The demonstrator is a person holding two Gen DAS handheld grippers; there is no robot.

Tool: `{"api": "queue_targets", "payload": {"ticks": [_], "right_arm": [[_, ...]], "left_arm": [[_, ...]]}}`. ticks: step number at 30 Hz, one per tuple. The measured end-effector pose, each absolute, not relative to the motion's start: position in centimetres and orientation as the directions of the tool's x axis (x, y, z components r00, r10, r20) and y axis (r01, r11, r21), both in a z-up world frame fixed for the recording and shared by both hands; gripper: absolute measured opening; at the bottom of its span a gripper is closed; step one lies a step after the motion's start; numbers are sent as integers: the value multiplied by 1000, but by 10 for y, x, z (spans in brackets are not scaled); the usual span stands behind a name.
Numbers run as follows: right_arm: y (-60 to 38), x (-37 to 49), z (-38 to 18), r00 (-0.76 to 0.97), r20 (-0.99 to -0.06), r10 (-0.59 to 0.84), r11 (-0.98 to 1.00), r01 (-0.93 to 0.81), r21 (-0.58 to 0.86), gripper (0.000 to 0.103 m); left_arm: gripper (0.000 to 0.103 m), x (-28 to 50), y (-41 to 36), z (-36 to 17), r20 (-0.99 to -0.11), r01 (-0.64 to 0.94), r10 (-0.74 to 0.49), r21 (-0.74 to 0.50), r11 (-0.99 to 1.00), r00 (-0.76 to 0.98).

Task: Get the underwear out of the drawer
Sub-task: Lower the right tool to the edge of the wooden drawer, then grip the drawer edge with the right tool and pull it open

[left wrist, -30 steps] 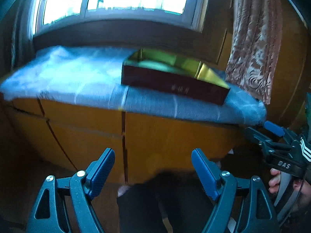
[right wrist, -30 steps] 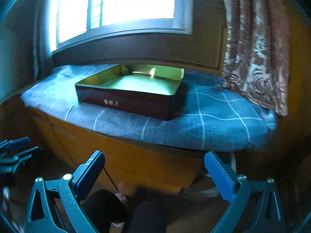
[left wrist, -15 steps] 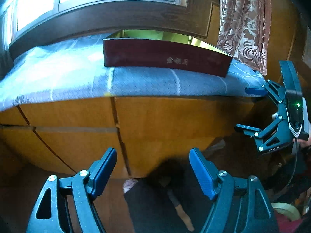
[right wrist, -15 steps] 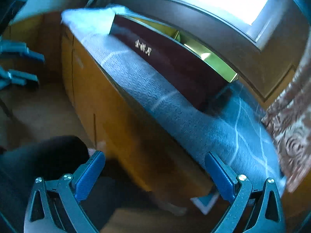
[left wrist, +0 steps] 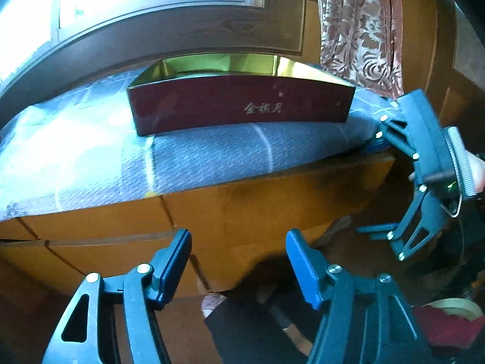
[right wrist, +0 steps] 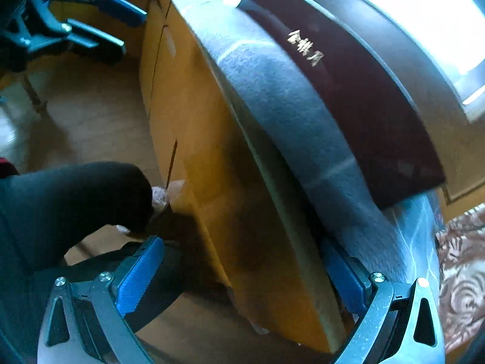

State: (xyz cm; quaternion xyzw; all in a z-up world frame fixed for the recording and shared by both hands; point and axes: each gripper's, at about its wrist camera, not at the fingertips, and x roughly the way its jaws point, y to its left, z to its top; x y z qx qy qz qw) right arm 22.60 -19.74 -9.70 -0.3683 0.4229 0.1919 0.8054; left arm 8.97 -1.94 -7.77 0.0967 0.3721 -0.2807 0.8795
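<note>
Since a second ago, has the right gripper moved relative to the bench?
Yes. The right gripper has rolled onto its side and dropped against the cushioned bench, its open jaws now straddling the bench's front edge in the right wrist view.

A dark red box (left wrist: 239, 107) sits on a grey-blue cushion (left wrist: 212, 157) beside a patterned curtain (left wrist: 360, 27).

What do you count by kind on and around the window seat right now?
Grippers: 2, left gripper, jaws closing on nothing, right gripper
Dark red box: 1
Grey checked cushion: 1
Patterned curtain: 1
Wooden drawer fronts: cannot tell
Total counted: 5
</note>
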Motion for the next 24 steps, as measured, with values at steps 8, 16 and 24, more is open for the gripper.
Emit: {"api": "queue_targets", "payload": {"ticks": [8,16,24], "right_arm": [[-202,227,-89,443,-896,37,592,-732,-337,103],[-214,228,-70,335,-933,130,595,-779,-197,103],[-206,210,-78,285,-950,123,514,-838,-185,103]], "left_arm": [[66,90,-47,-79,-712,610,-419,16,792,563],[66,90,-66,-68,-704,594,-384,67,801,597],[66,111,-85,-67,-763,634,-324,141,761,559]]}}
